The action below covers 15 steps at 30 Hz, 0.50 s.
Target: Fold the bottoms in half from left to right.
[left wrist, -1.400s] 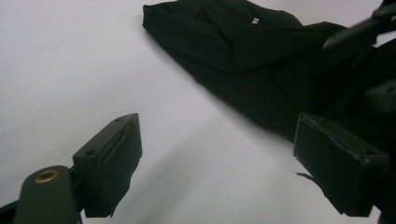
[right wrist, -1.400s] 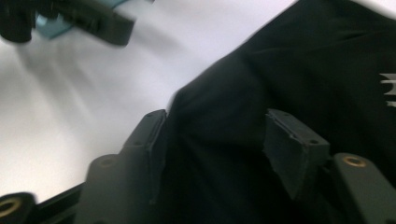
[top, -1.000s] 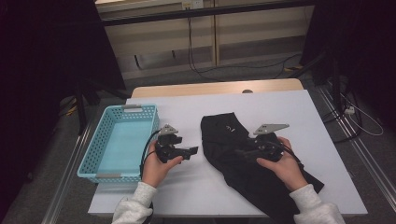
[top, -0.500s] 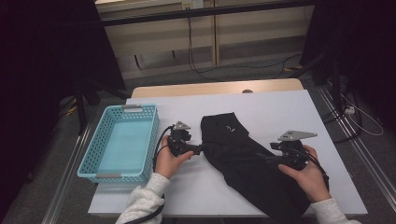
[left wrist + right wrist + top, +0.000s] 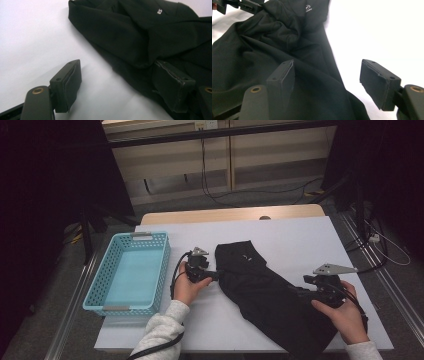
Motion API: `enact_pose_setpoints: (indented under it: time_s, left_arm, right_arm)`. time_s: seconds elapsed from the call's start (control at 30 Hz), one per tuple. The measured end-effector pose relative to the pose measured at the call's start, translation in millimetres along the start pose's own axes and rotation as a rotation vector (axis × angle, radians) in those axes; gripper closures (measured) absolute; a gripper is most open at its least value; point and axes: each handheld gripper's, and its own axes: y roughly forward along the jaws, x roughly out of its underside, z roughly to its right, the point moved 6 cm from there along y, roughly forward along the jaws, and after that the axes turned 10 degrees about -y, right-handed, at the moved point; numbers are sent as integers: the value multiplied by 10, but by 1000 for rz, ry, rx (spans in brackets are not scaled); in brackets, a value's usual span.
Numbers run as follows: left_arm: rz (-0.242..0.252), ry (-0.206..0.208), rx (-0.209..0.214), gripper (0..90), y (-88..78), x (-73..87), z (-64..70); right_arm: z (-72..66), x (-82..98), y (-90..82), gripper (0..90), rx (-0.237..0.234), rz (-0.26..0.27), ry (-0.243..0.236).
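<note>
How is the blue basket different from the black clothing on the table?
The blue basket is a stiff, boxy thing with holes in its walls and nothing inside; the black clothing is soft, crumpled and lies flat. The basket stands apart from both grippers; the clothing lies between them, the left gripper at its edge. Both rest on the white table.

The garment (image 5: 270,292) is plain black with a tiny white logo; the basket (image 5: 129,272) is light blue with a perforated wall; the surface (image 5: 300,240) is white.

White table (image 5: 300,235) bears black garment (image 5: 265,295), blue basket (image 5: 131,272).
</note>
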Motion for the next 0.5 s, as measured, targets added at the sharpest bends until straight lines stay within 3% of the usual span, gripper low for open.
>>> enact_pose_setpoints:
  time_s: [0.07,0.17,0.23,0.33,0.37,0.47,0.5]
  left_arm:
    - [1,2,-4,252,34,-15,31]
    - [-10,7,-27,339,66,-46,61]
    - [-3,-24,-18,371,86,-57,72]
    - [6,-31,-41,500,86,-64,58]
    - [11,-31,-52,500,85,-62,54]
    - [21,-85,-32,555,93,-67,67]
    - [15,-85,-26,575,97,-66,78]
  right_arm:
    - [10,10,-9,286,6,-1,5]
    - [4,2,-21,286,11,3,8]
    - [-6,2,-18,286,9,3,2]
    - [-22,4,5,286,6,-2,4]
    - [-31,2,14,286,2,-4,0]
    - [-59,-1,39,286,-6,-13,-9]
    - [-61,-3,44,286,-5,-14,-11]
